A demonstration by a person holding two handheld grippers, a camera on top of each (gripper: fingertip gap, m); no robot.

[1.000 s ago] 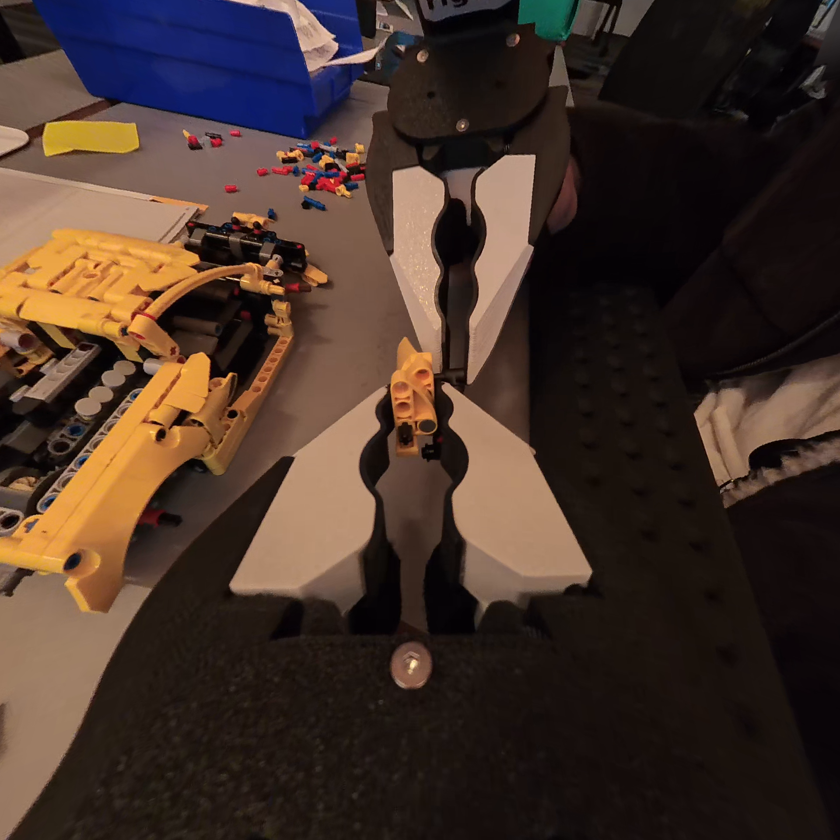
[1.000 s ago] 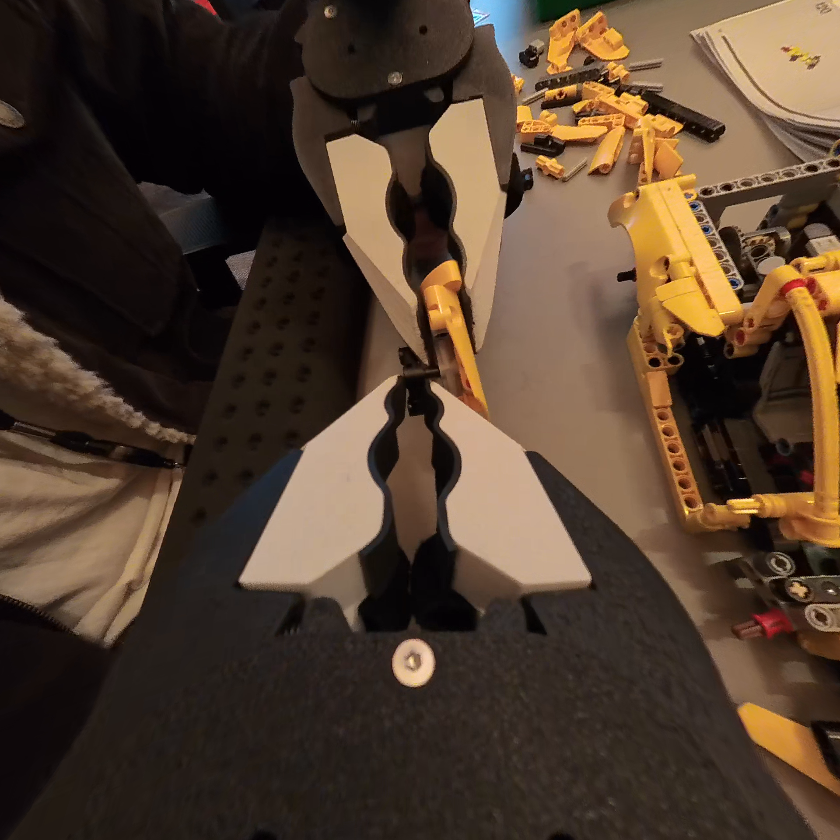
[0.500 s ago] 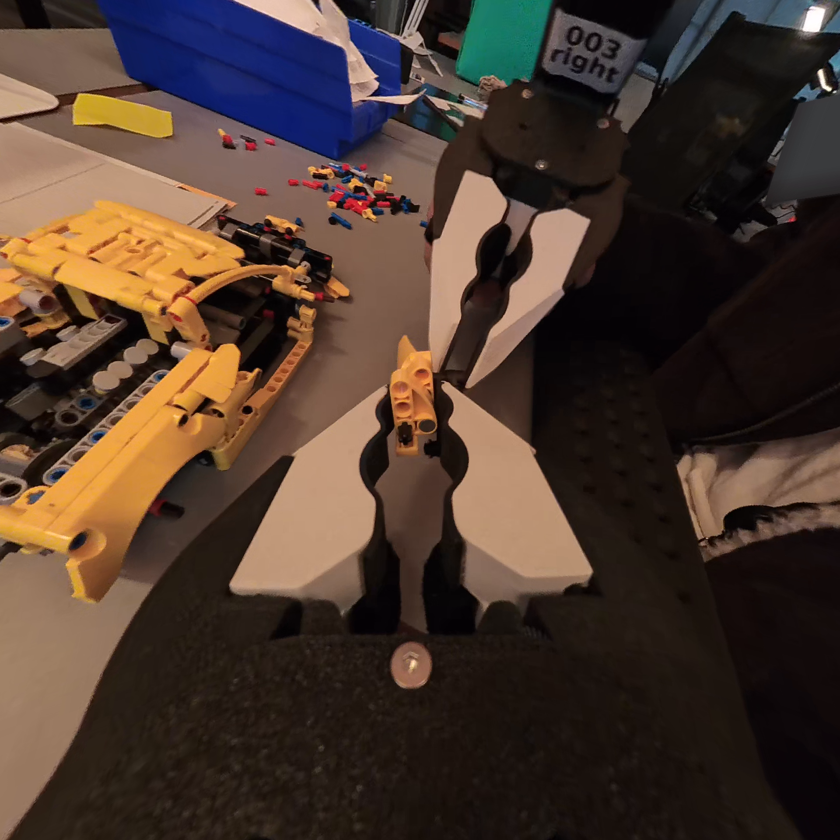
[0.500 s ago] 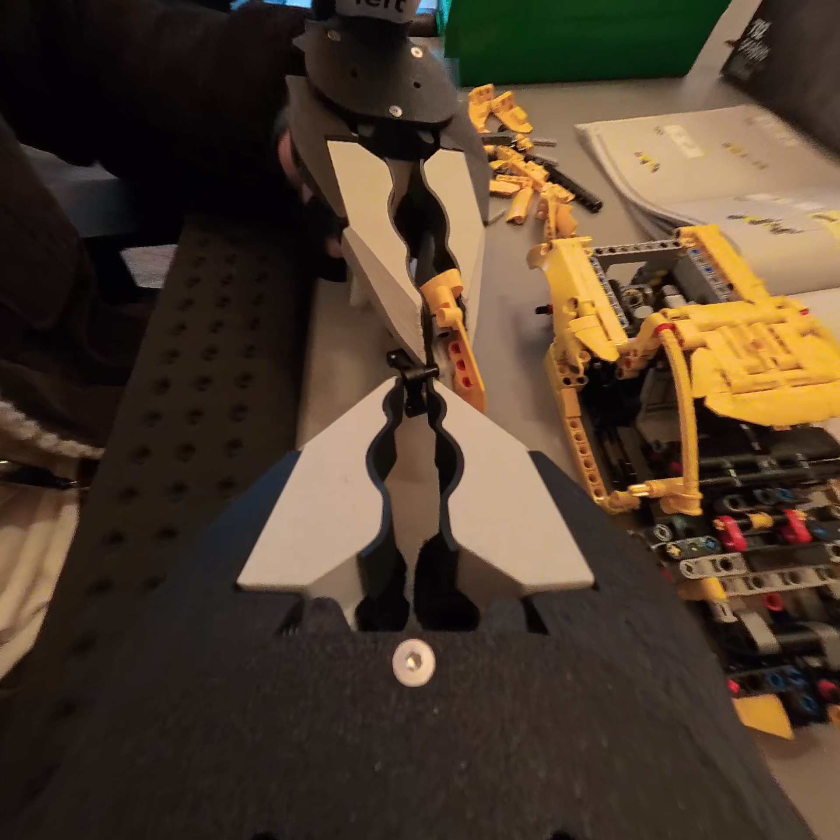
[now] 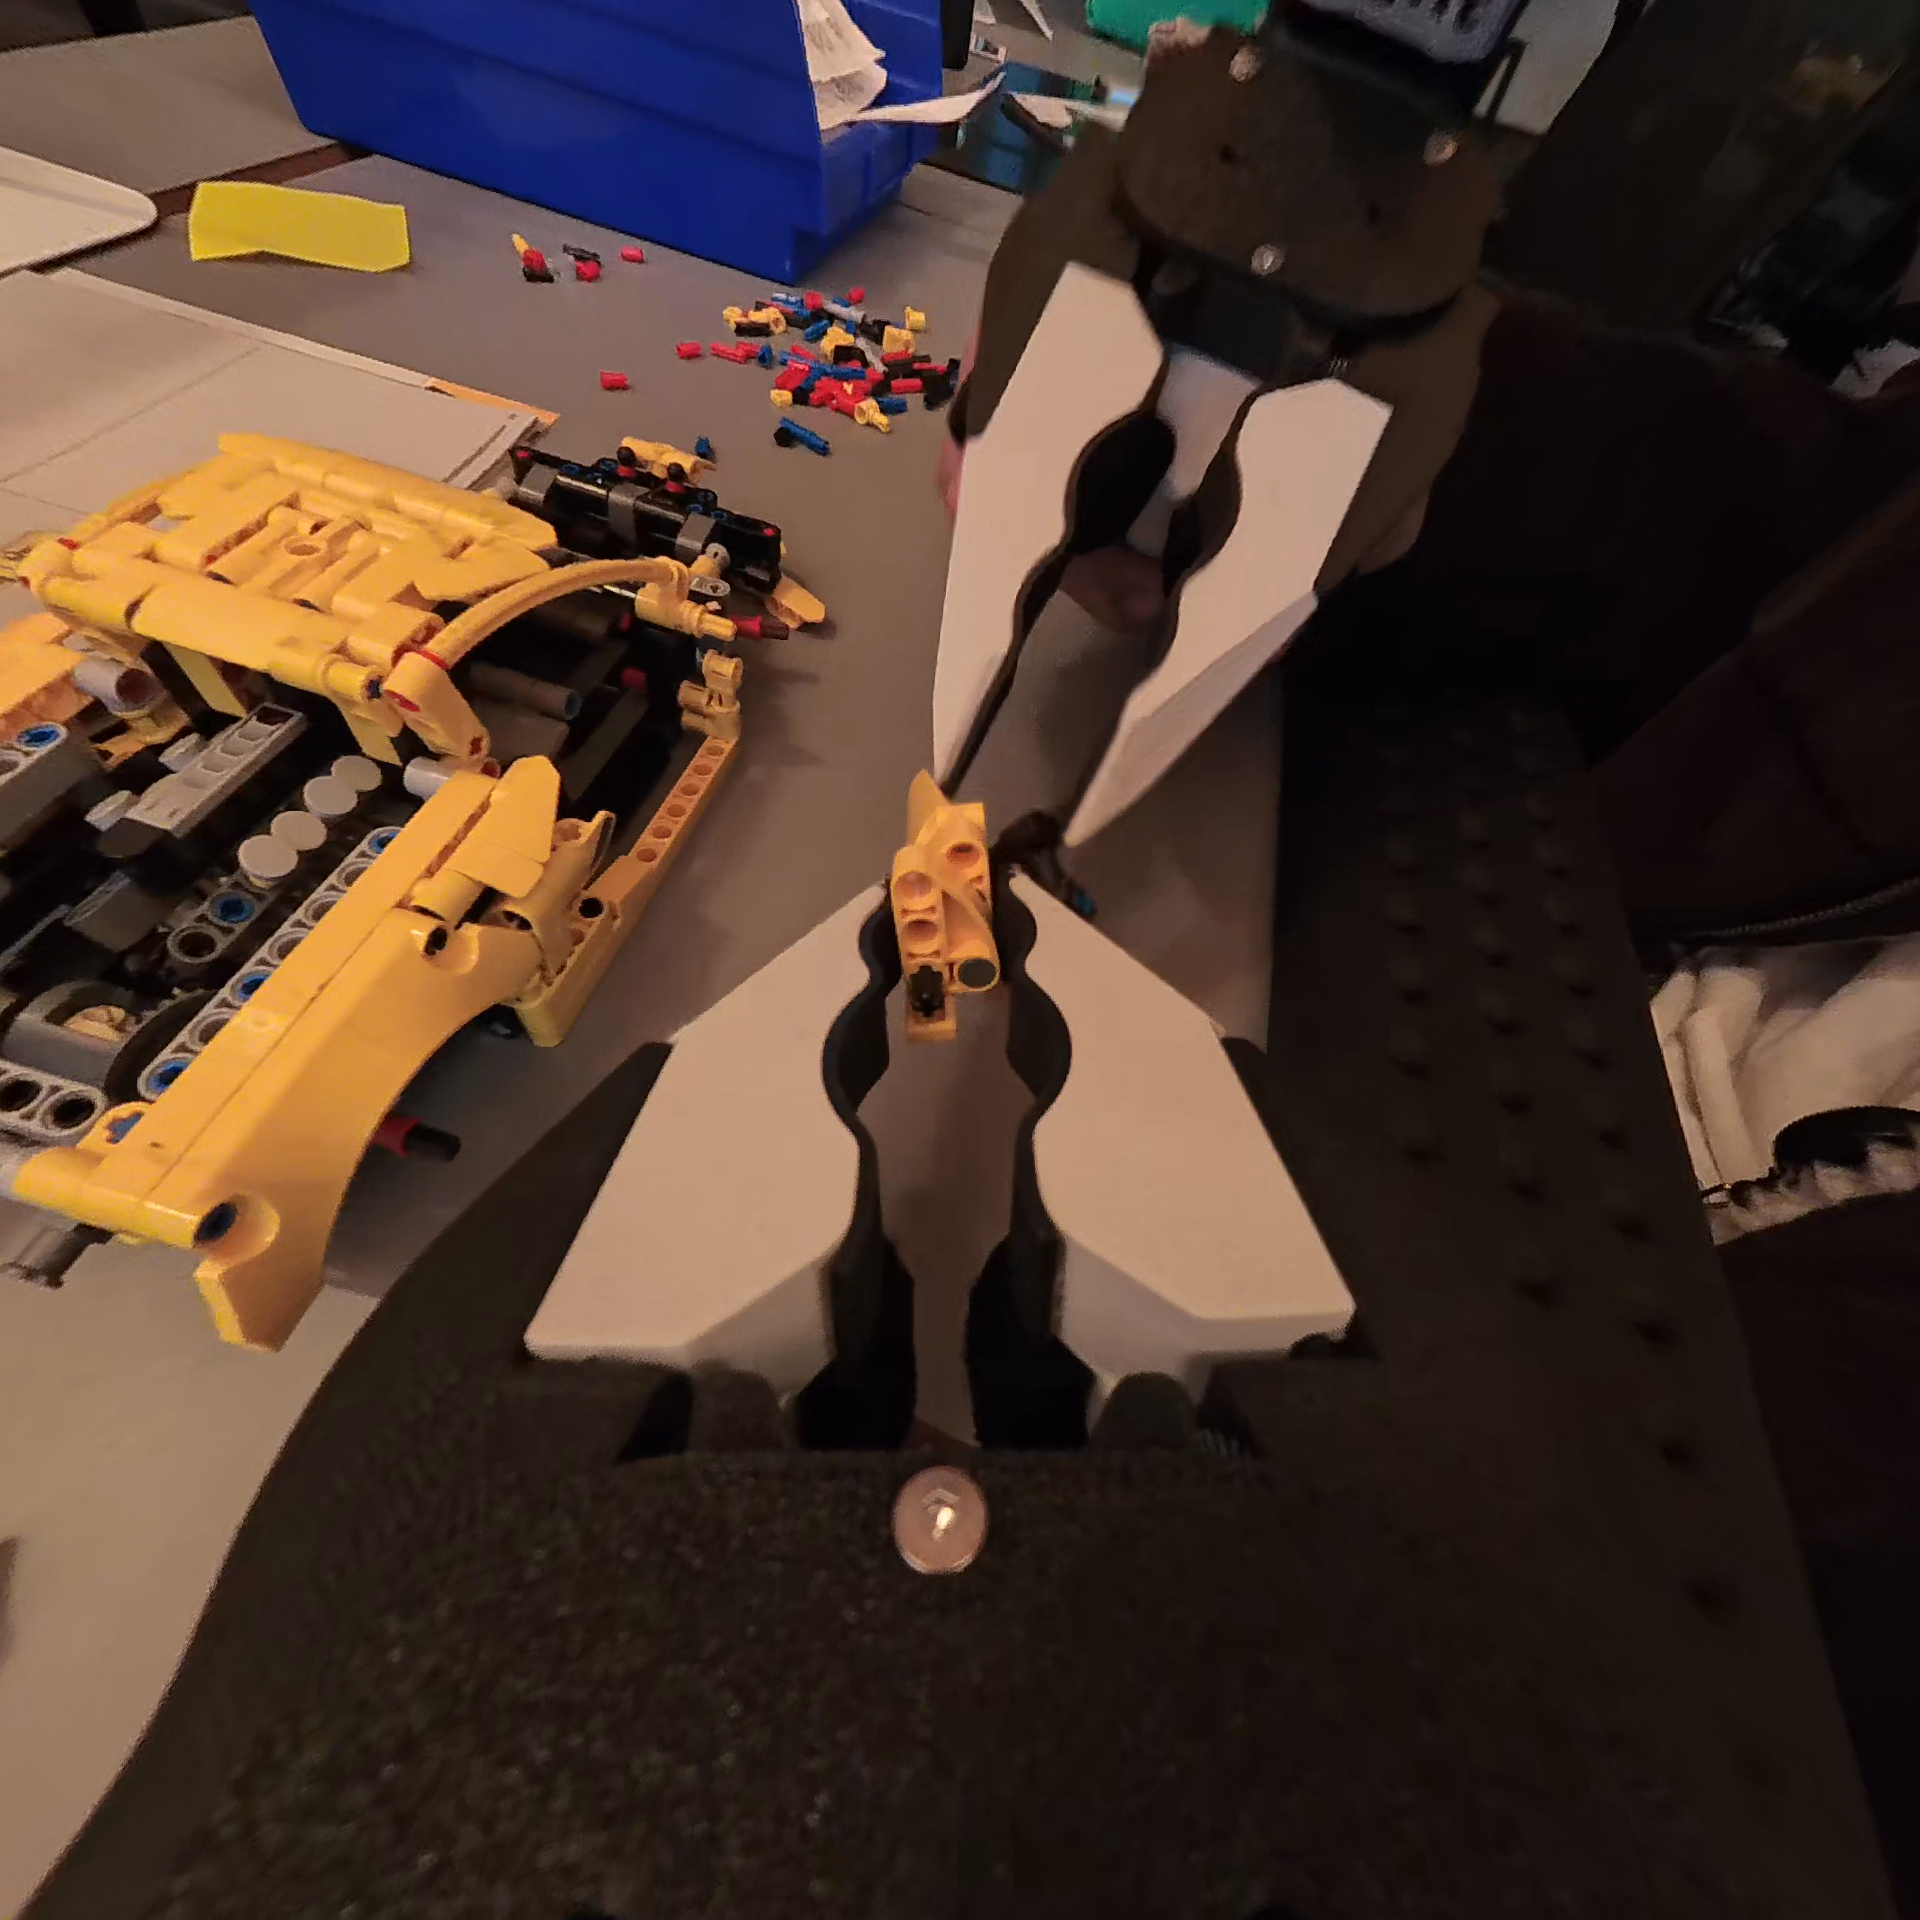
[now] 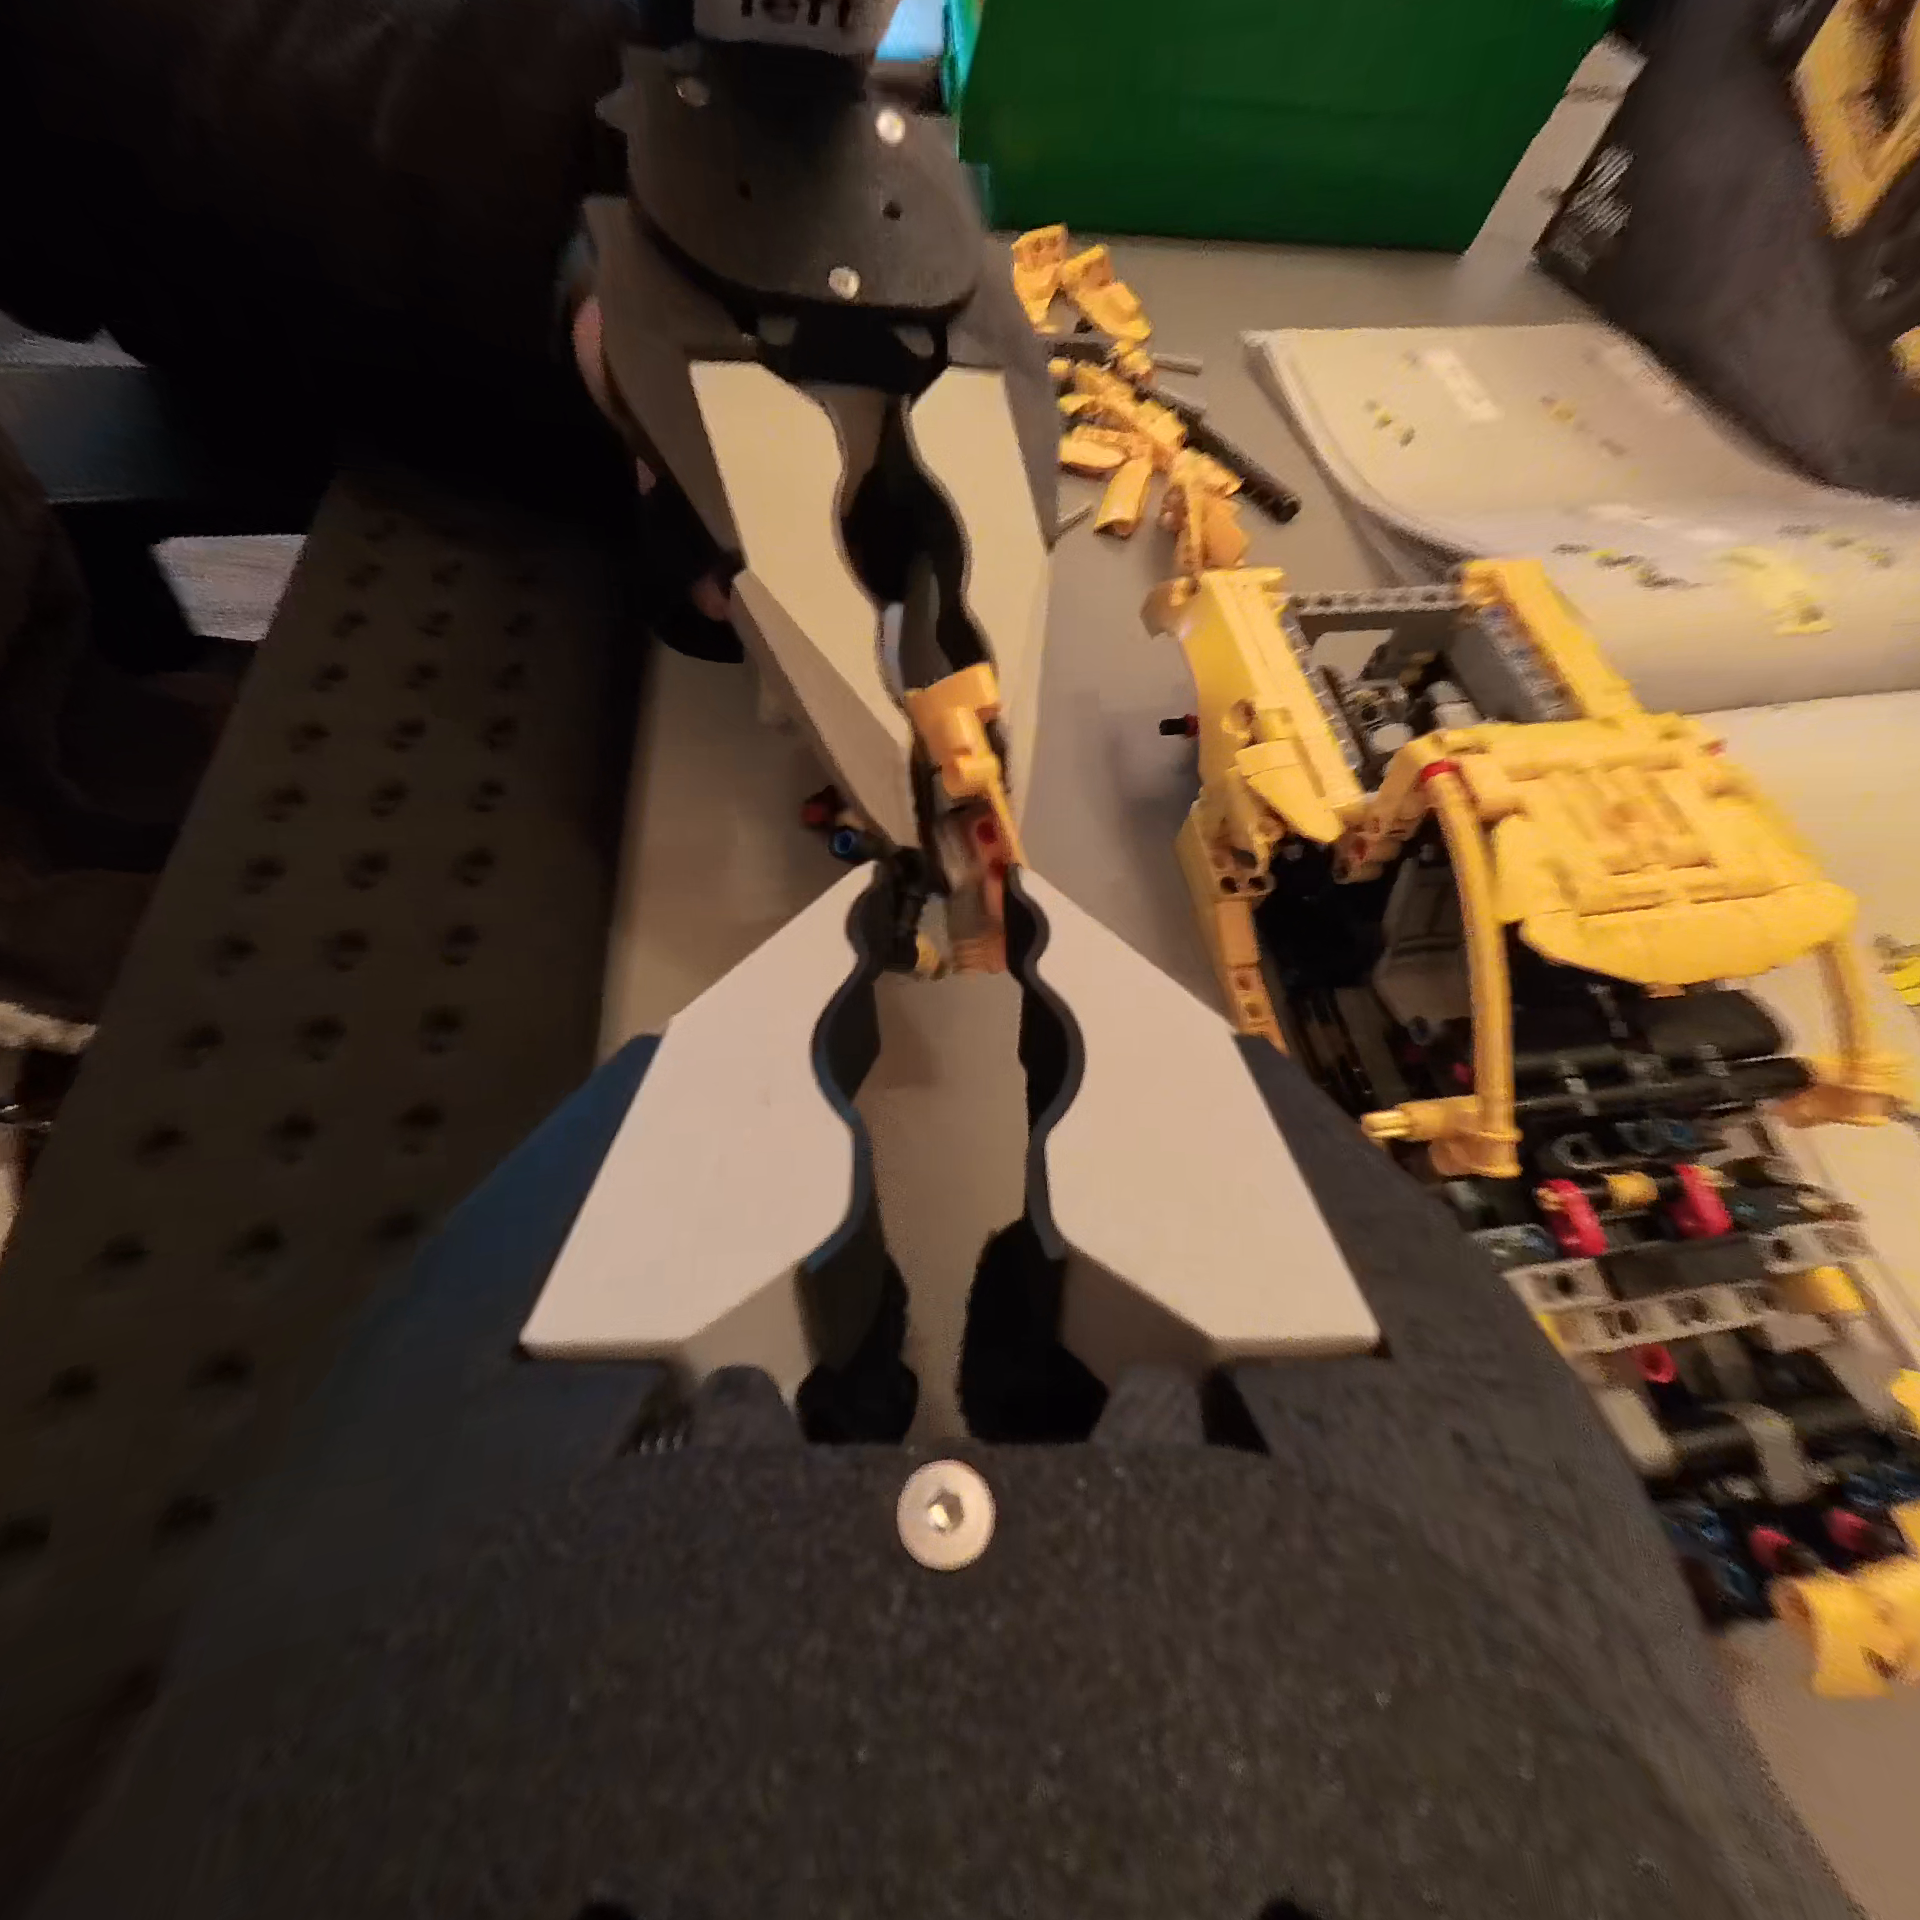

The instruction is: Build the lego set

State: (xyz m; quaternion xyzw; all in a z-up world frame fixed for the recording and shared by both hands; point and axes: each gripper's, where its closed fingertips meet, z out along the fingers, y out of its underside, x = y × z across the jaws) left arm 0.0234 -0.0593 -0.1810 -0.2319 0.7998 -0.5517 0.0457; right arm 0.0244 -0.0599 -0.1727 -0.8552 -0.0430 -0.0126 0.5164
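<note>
My left gripper (image 5: 940, 894) is shut on a small yellow lego assembly (image 5: 940, 914) and holds it above the grey table's front edge. My right gripper (image 6: 940, 888) faces it tip to tip with its jaws parted around the assembly's end. A black pin (image 6: 902, 904) sits at that end, beside my right gripper's left finger; in the left wrist view the pin (image 5: 1029, 831) shows between the two grippers. The right gripper (image 5: 1008, 800) also shows open in that view. The large yellow lego car (image 5: 312, 831) lies on the table, and it shows in the right wrist view (image 6: 1558, 831) too.
A blue bin (image 5: 582, 104), a yellow flat sheet (image 5: 296, 223) and scattered small pins (image 5: 842, 364) lie behind the car. A pile of yellow parts (image 6: 1132, 436), an instruction booklet (image 6: 1538, 457) and a green box (image 6: 1247, 114) lie beyond. A black perforated surface (image 6: 312, 831) borders the table.
My right gripper has opened; it was shut on the black pin before. The pin now stays at the yellow assembly's end. Both grippers have shifted slightly over the table edge.
</note>
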